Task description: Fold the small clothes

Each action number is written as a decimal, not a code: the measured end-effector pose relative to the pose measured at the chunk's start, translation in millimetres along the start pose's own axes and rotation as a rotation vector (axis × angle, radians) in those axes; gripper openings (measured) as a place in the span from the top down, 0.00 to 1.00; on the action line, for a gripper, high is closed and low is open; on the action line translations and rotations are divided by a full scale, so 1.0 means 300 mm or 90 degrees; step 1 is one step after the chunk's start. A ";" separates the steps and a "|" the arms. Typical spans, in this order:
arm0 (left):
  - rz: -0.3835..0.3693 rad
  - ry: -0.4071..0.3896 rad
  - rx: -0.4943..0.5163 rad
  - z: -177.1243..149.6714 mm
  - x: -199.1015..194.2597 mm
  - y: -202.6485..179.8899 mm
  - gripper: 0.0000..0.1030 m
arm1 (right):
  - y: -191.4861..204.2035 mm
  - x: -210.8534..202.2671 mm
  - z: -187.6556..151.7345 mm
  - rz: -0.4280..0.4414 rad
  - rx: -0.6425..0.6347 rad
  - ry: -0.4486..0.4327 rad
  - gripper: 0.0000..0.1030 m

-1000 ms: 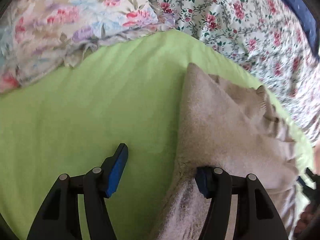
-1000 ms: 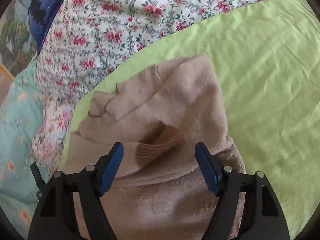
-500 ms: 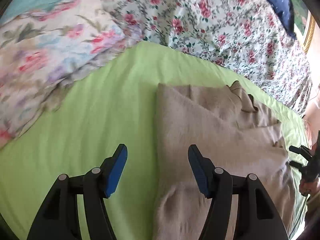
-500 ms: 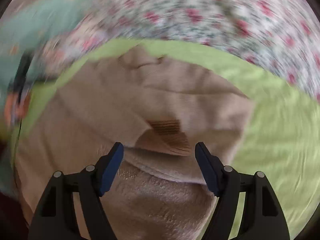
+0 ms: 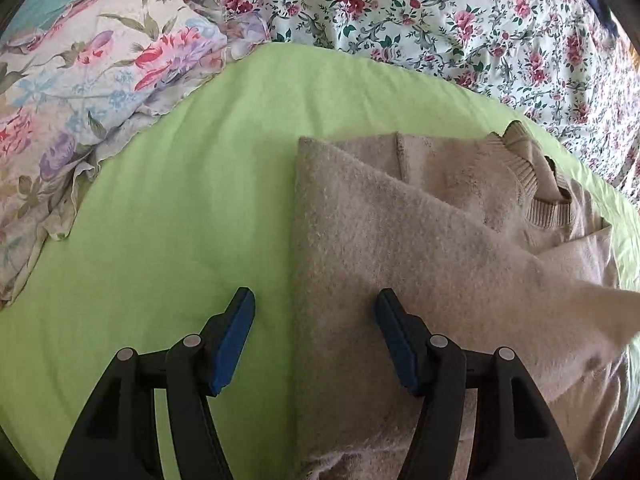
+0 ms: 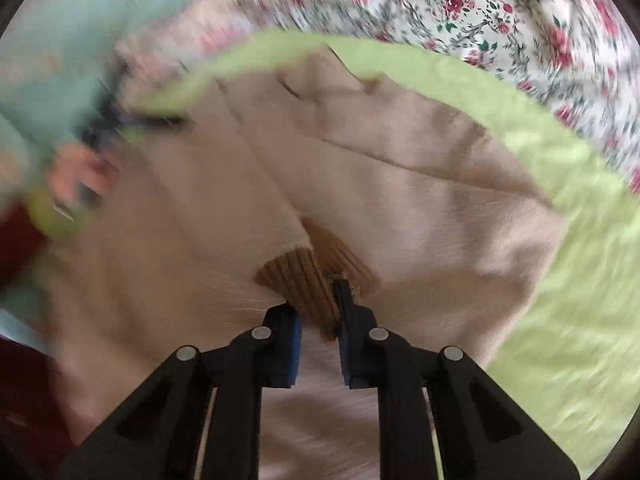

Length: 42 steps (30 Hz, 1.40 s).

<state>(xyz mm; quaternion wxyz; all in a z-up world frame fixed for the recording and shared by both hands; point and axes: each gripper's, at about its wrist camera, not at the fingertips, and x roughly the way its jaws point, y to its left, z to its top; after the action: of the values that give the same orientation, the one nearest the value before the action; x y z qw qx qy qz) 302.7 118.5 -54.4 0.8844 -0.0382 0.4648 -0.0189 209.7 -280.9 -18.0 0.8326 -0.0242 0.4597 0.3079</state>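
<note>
A beige knit sweater (image 5: 420,240) lies partly folded on a lime green sheet (image 5: 180,200), its ribbed collar (image 5: 548,212) toward the far right. My left gripper (image 5: 314,320) is open and empty, hovering over the sweater's left folded edge. In the right wrist view the same sweater (image 6: 400,180) fills the middle. My right gripper (image 6: 316,312) is shut on the brown ribbed sleeve cuff (image 6: 304,280) and holds it over the sweater body. That view is blurred by motion.
A pastel floral pillow (image 5: 80,92) lies at the left of the green sheet. A rose-print bedspread (image 5: 440,20) runs along the far side and also shows in the right wrist view (image 6: 500,12). A blurred hand and the other gripper (image 6: 96,152) show at far left.
My right gripper has closed from wide open onto the ribbed cuff. My left gripper has let go of the sweater's edge, pulled back and swung right, so more of the sweater shows.
</note>
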 end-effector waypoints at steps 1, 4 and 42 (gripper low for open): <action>0.001 0.000 0.002 0.001 0.000 -0.001 0.38 | 0.002 -0.046 0.002 0.062 0.033 -0.015 0.84; 0.004 -0.001 0.001 0.012 0.006 -0.008 0.38 | -0.037 -0.135 0.009 0.157 0.116 -0.045 0.84; 0.091 -0.050 0.011 0.047 0.035 -0.033 0.42 | 0.043 -0.035 -0.066 -0.154 0.333 -0.168 0.67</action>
<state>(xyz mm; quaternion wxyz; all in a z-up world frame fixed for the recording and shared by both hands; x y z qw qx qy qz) 320.3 108.7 -54.3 0.9014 0.0024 0.4310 0.0417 183.9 -282.1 -18.1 0.8936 0.1766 0.4051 0.0787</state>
